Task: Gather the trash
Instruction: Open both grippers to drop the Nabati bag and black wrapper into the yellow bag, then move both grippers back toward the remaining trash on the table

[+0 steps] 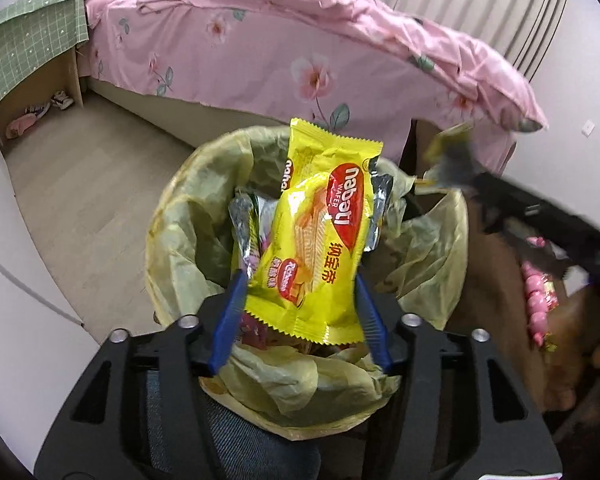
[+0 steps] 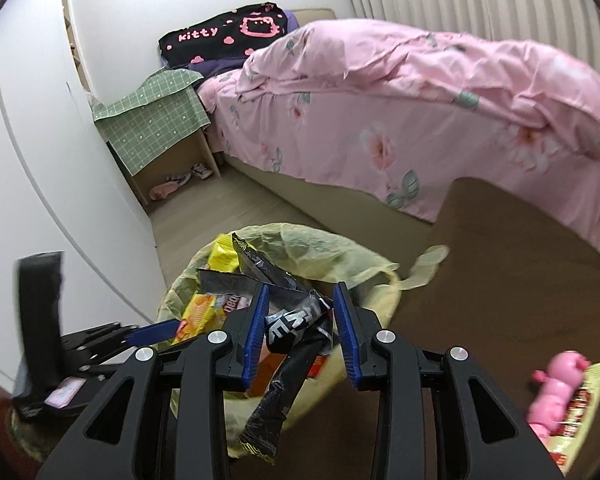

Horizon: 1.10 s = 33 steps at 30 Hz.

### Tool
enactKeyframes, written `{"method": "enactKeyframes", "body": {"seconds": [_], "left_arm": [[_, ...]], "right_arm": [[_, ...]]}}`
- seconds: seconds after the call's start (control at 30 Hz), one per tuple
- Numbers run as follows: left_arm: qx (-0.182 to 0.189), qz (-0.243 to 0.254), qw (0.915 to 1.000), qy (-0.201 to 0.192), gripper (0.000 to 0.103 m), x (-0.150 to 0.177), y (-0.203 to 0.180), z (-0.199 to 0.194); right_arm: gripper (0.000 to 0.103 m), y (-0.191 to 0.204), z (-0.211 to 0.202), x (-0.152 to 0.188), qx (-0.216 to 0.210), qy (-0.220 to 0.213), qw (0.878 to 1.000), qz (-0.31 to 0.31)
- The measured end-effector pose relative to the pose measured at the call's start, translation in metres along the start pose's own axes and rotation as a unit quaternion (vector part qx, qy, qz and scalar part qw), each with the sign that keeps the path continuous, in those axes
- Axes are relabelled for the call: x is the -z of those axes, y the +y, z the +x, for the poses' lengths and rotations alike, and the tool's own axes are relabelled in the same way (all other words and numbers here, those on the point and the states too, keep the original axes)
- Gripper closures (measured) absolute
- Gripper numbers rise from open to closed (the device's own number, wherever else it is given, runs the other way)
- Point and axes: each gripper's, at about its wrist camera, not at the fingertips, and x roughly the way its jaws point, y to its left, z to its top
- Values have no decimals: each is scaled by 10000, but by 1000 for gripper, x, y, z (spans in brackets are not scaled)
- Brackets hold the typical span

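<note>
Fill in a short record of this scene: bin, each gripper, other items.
bin: round bin with yellow plastic liner, wrappers inside
left gripper: open, yellow wafer wrapper between its jaws, over the bin
right gripper: shut on crumpled black foil wrapper, over the bin
other items: pink packets on brown table

light: bright, even indoor | blur: right side, both views | edges: fisheye-bent, dark corners

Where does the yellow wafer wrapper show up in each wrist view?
Left wrist: yellow wafer wrapper at centre, between the left hand-held gripper's fingers, above the bin.
Right wrist: wrapper lower left of centre, partly hidden behind a black wrapper.
Shared landmark: the bin's yellow liner bag.
</note>
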Motion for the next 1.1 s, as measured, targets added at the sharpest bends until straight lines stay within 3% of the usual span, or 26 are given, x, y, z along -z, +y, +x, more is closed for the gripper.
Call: {"method": "enactKeyframes", "body": {"seconds": [0.13,0.27,0.5,0.73,0.9,1.1], "left_arm": [[-60,-152,9998,-98,42,-4,5,-10],[-44,-325,9992,-225,35,-7,11,-17],[-22,-365,9983,-457,31,-9,8,-35],[202,256,9968,-724,27,-3,-39,-55],[650,902,9905,-811,23,12,-94,-65],[1254,1643,9774,-441,23,41,-162,-61]], "right_arm": [[57,-7,10,1,-64,128,9995,286],[52,-11,3,4,-49,71,9992,382],[51,-23,-41,11,217,-173,9988,415],[51,-41,-115,41,727,-505,9958,233],[51,-57,-179,82,1305,-793,9882,113],[45,-78,-240,146,1498,-661,9864,157]]}}
